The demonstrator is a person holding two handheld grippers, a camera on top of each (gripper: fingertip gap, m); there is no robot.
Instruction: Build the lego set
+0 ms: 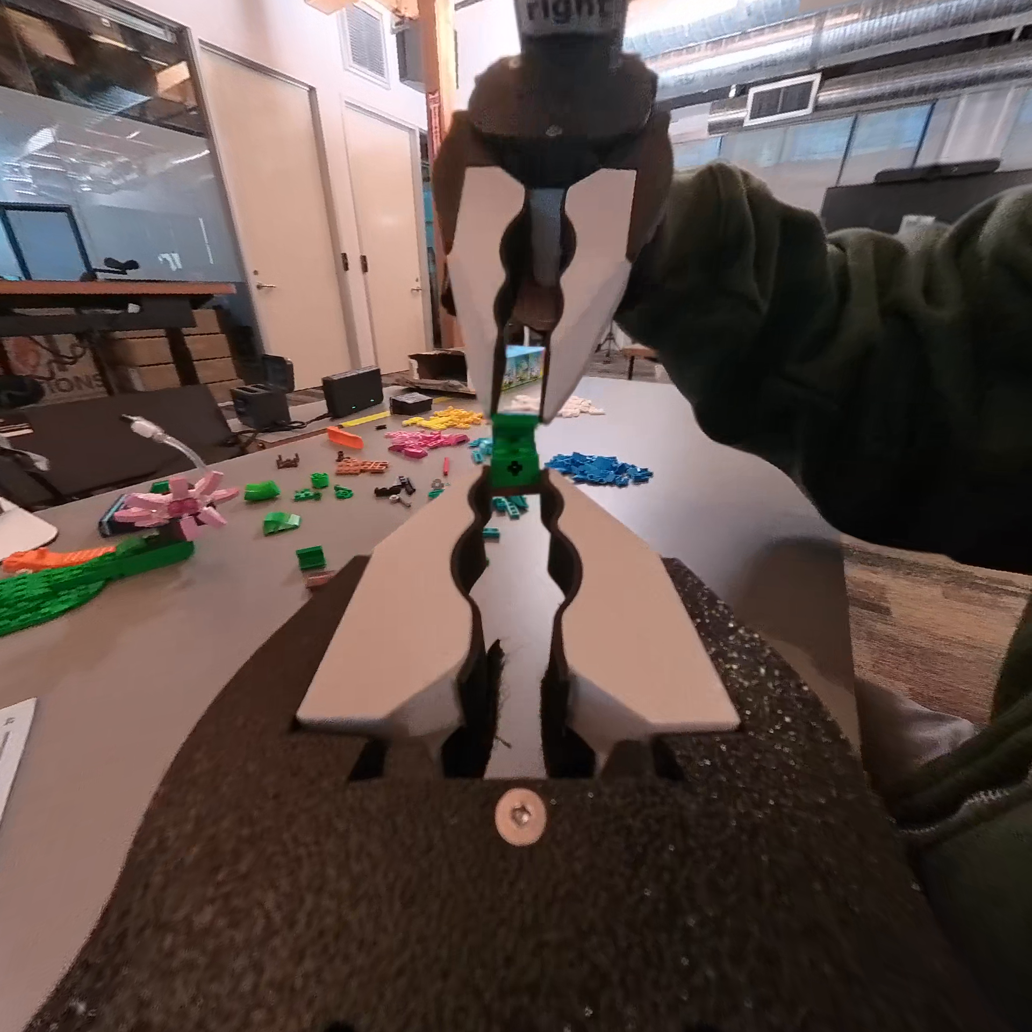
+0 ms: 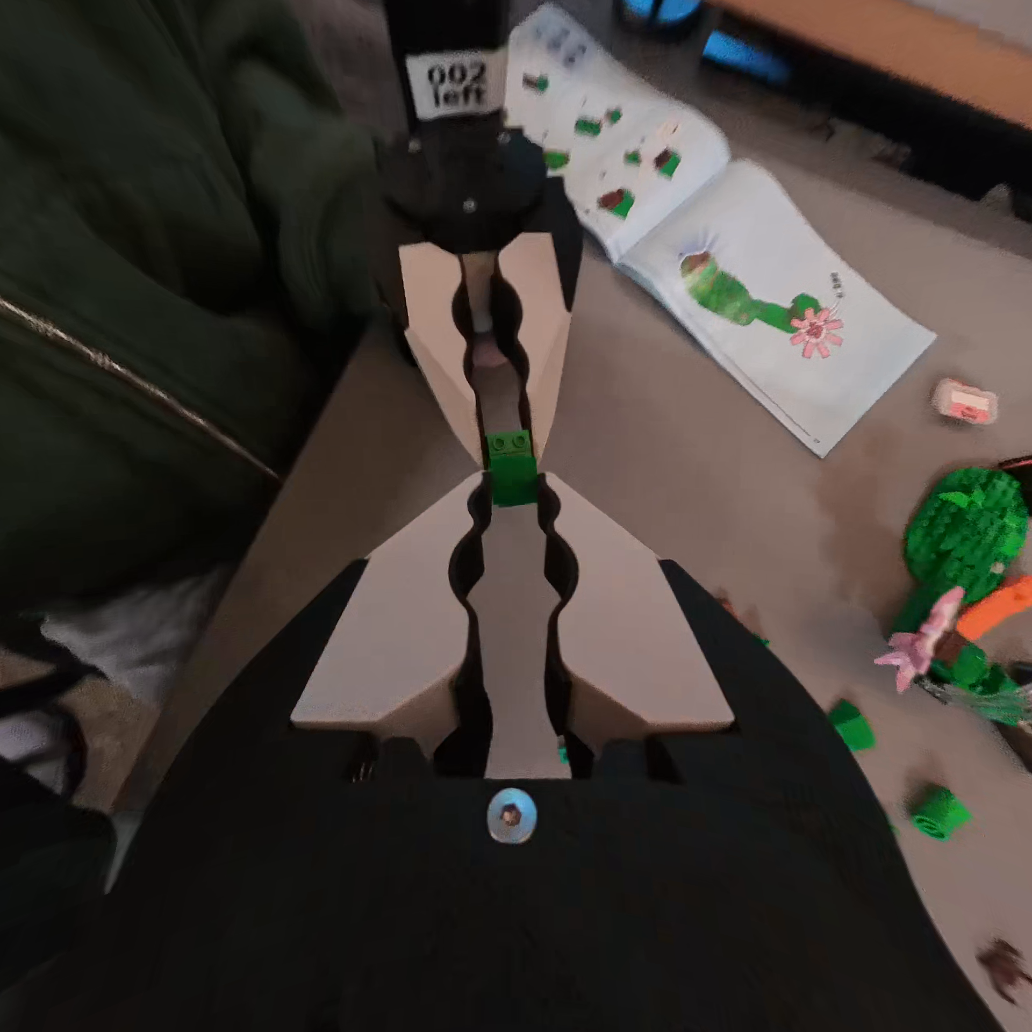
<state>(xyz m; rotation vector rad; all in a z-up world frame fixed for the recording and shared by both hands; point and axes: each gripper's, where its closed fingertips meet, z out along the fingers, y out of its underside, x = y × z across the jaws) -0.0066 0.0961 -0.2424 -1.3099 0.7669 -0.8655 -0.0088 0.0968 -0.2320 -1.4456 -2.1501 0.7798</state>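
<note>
While I am looking along my left tongs (image 1: 512,491), they are closing on the near end of the green brick stack (image 1: 512,458), my right tongs (image 1: 516,416) pinching its far end, above the tabletop (image 1: 698,502).

Along my right tongs (image 2: 514,486), the stack (image 2: 511,474) is lying lengthwise between both tips, my left tongs (image 2: 507,447) gripping opposite.

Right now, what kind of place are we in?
Probably an office or workshop room: a grey table strewn with sorted toy bricks, glass-walled rooms, closed doors and bare ceiling ducts.
</note>
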